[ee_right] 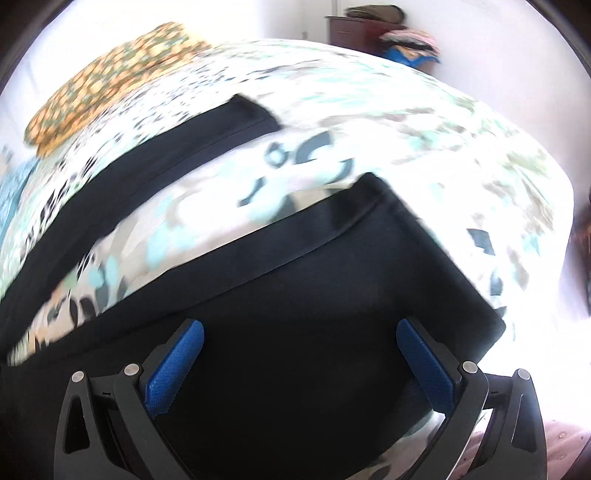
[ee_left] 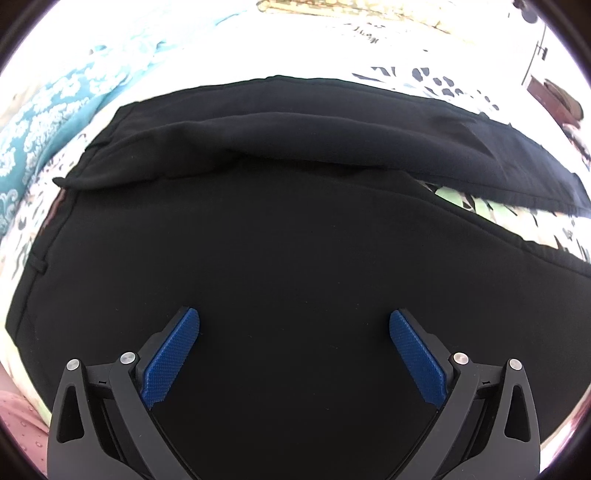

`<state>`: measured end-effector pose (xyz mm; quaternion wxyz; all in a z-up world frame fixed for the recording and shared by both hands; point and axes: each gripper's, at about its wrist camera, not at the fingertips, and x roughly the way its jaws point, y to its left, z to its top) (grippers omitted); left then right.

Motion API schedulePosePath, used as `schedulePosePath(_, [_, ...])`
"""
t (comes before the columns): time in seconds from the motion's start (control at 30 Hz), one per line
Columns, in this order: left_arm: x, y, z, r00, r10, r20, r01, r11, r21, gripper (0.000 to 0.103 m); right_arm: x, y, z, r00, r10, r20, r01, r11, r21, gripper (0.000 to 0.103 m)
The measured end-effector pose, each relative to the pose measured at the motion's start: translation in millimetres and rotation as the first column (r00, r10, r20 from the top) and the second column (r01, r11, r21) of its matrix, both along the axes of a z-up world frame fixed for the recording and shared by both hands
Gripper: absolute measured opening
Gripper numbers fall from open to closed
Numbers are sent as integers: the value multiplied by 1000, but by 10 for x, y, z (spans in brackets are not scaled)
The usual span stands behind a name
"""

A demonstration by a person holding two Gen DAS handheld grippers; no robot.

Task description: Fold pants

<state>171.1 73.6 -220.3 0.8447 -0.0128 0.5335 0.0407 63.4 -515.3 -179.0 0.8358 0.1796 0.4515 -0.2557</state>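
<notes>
Black pants (ee_left: pixel 280 229) lie spread on a patterned bedsheet (ee_left: pixel 436 81). In the left wrist view the waist end fills the frame, with the waistband at the left and both legs running off to the right. My left gripper (ee_left: pixel 294 325) is open and empty, hovering over the near side of the seat. In the right wrist view, which is blurred, the near leg's hem end (ee_right: pixel 369 258) lies under my right gripper (ee_right: pixel 300 334), which is open and empty. The far leg (ee_right: pixel 159 162) runs up to its hem at the upper middle.
The white floral bedsheet (ee_right: pixel 406 122) shows between the two legs. A teal patterned cloth (ee_left: pixel 55 110) lies at the left. An orange patterned pillow (ee_right: pixel 110 81) lies at the back left. A dark wooden cabinet (ee_right: pixel 354 29) with stacked cloths stands beyond the bed.
</notes>
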Motion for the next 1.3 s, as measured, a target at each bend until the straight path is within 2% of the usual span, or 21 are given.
schedulePosePath(0.07, [11, 30, 39, 1000, 29, -6, -29, 1000, 8, 103, 44, 48, 12, 1000, 8, -30, -9, 999, -34, 103])
schedulePosePath(0.13, [-17, 122, 191, 994, 94, 50, -95, 995, 24, 102, 80, 167, 110, 998, 25, -52, -29, 997, -71, 103])
schedulePosePath(0.2, [-6, 252, 378, 981, 125, 146, -132, 991, 35, 102, 68, 297, 285, 996, 84, 24, -82, 994, -78, 103])
schedulePosePath(0.27, [80, 405, 475, 964, 157, 215, -179, 980, 85, 102, 172, 405, 445, 980, 172, 95, -166, 984, -69, 103])
schedulePosePath(0.37, [294, 648, 328, 966, 187, 177, -210, 970, 120, 102, 621, 417, 574, 944, 308, 117, -309, 951, -6, 103])
schedulePosePath(0.43, [393, 795, 85, 968, 220, 119, -236, 961, 147, 102, 942, 304, 613, 930, 346, 123, -355, 933, 62, 103])
schedulePosePath(0.47, [418, 865, -56, 969, 232, 84, -241, 962, 131, 103, 1122, 180, 626, 928, 353, 119, -365, 926, 102, 103])
schedulePosePath(0.5, [378, 933, -81, 962, 248, 115, -257, 963, 75, 103, 1304, 40, 618, 932, 348, 102, -359, 925, 126, 103])
schedulePosePath(0.53, [349, 1004, -71, 949, 278, 146, -288, 956, 49, 103, 1481, -108, 585, 938, 338, 78, -346, 928, 140, 103])
schedulePosePath(0.6, [368, 981, -89, 951, 270, 152, -283, 956, 72, 103, 1804, -490, 476, 955, 298, 9, -294, 938, 185, 103])
schedulePosePath(0.7, [317, 922, -141, 947, 262, 183, -283, 954, 98, 103, 2161, -957, 286, 978, 176, -111, -146, 960, 239, 103])
schedulePosePath(0.73, [314, 919, -143, 947, 262, 185, -283, 954, 98, 103, 2259, -1051, 246, 979, 152, -133, -113, 959, 259, 98])
schedulePosePath(0.77, [317, 921, -143, 947, 262, 187, -283, 954, 98, 103, 2360, -1091, 213, 980, 144, -140, -102, 957, 271, 88])
schedulePosePath(0.83, [284, 930, -154, 946, 261, 192, -284, 954, 99, 103, 2586, -1065, 180, 974, 174, -147, -129, 954, 270, 83])
schedulePosePath(1.0, [255, 872, -132, 945, 260, 197, -283, 953, 103, 103, 3055, -811, 64, 937, 268, -225, -241, 960, 141, 83])
schedulePosePath(1.1, [193, 841, -137, 946, 258, 196, -282, 953, 106, 103, 3143, -788, -59, 936, 303, -182, -270, 945, 183, 81])
schedulePosePath(1.13, [181, 829, -140, 946, 258, 196, -282, 953, 109, 103, 3135, -762, -72, 933, 318, -165, -287, 940, 186, 77])
schedulePosePath(1.2, [176, 829, -139, 946, 257, 198, -283, 953, 112, 103, 3071, -675, -1, 924, 368, -99, -346, 919, 189, 53])
schedulePosePath(1.23, [177, 828, -140, 945, 258, 199, -283, 953, 111, 103, 3028, -625, 53, 919, 389, -72, -369, 909, 195, 29])
schedulePosePath(1.27, [178, 829, -141, 945, 258, 200, -283, 953, 111, 103, 2971, -566, 140, 909, 414, -35, -401, 896, 192, 13])
schedulePosePath(1.3, [178, 829, -143, 945, 258, 201, -284, 952, 111, 103, 2901, -495, 246, 894, 449, 10, -442, 876, 192, 8])
